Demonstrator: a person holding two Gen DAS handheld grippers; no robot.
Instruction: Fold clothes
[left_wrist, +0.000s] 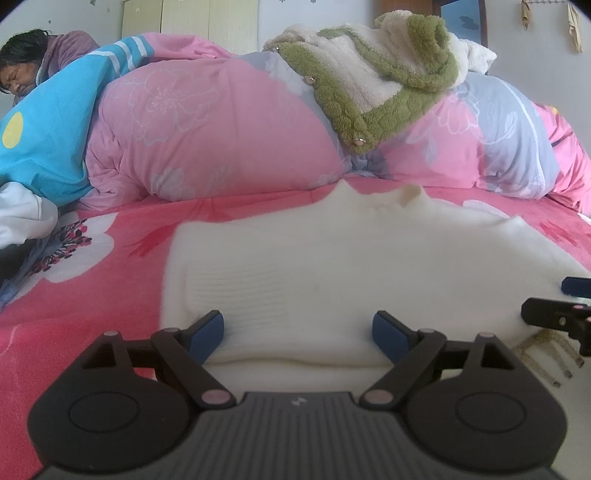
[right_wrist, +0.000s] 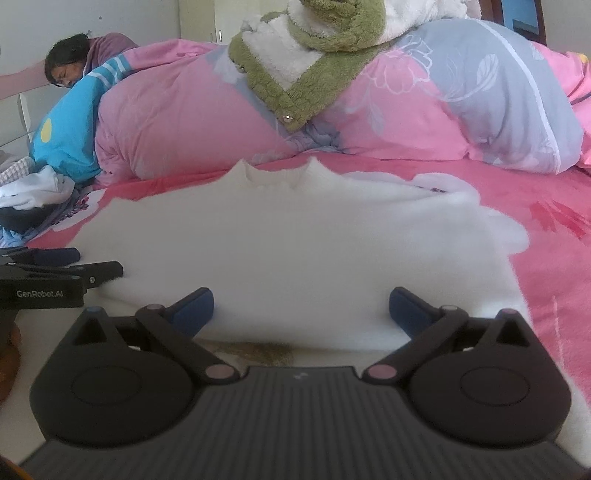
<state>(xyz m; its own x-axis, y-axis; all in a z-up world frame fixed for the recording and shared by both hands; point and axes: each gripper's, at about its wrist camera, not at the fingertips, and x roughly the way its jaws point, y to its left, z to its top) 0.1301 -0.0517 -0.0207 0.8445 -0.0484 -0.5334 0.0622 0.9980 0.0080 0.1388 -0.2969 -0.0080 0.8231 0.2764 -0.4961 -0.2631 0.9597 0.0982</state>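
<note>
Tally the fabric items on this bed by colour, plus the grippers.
White knitted garment laid flat: 1
Green-and-cream fleece garment: 1
Pink-and-grey floral quilt: 1
Blue quilt with yellow dot: 1
Open grippers, left gripper and right gripper: 2
Total: 6

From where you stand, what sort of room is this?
Most likely a bedroom: a white sweater lies on a bed with a pink floral sheet, a bulky pink quilt is heaped behind, and a person rests against it.

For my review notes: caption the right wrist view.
Open right claw over white knit sweater on pink floral bedsheet.
</note>
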